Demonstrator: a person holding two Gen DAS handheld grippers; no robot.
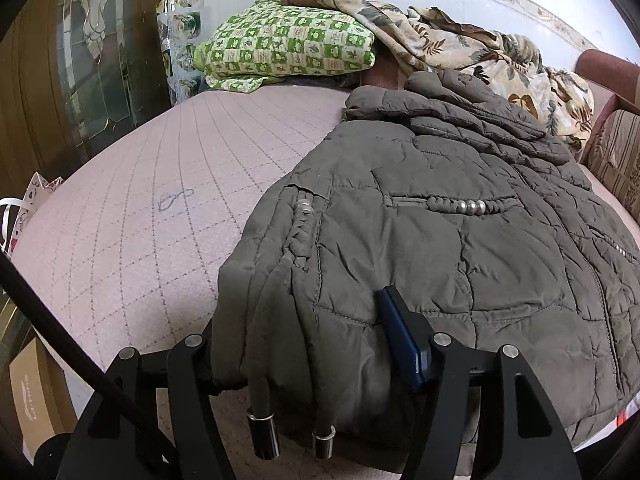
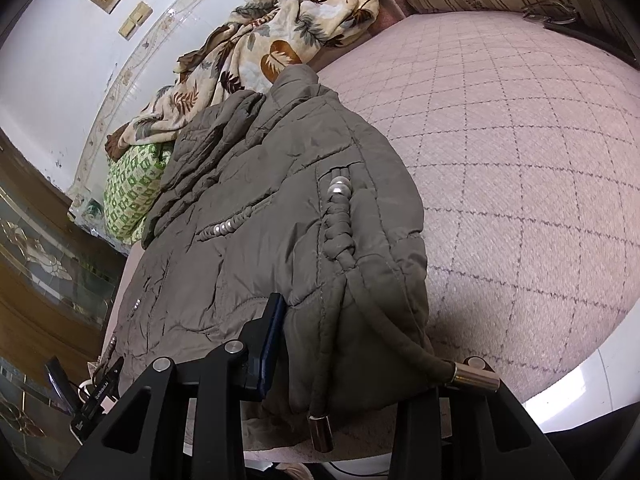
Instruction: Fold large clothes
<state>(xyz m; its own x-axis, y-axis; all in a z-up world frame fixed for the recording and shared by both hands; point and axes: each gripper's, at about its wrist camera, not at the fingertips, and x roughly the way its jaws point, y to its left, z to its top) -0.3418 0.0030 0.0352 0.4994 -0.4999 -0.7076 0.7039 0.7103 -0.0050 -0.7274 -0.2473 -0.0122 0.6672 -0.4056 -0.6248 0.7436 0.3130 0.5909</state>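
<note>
I have the grey quilted jacket (image 1: pixel 440 240) spread on the pink bed (image 1: pixel 140 200). My left gripper (image 1: pixel 316 344) fingers and right gripper (image 2: pixel 360 344) fingers each pinch its near hem.

**Around the bed**

I see a pink quilted mattress cover (image 1: pixel 132 200) with a small pen scribble (image 1: pixel 175 199). At its far end lie a green checked quilt (image 1: pixel 288 44) and a leaf-patterned blanket (image 1: pixel 460 44). A cardboard box (image 1: pixel 38 396) stands on the floor beside a wooden glass-panelled door (image 1: pixel 92 40).
</note>
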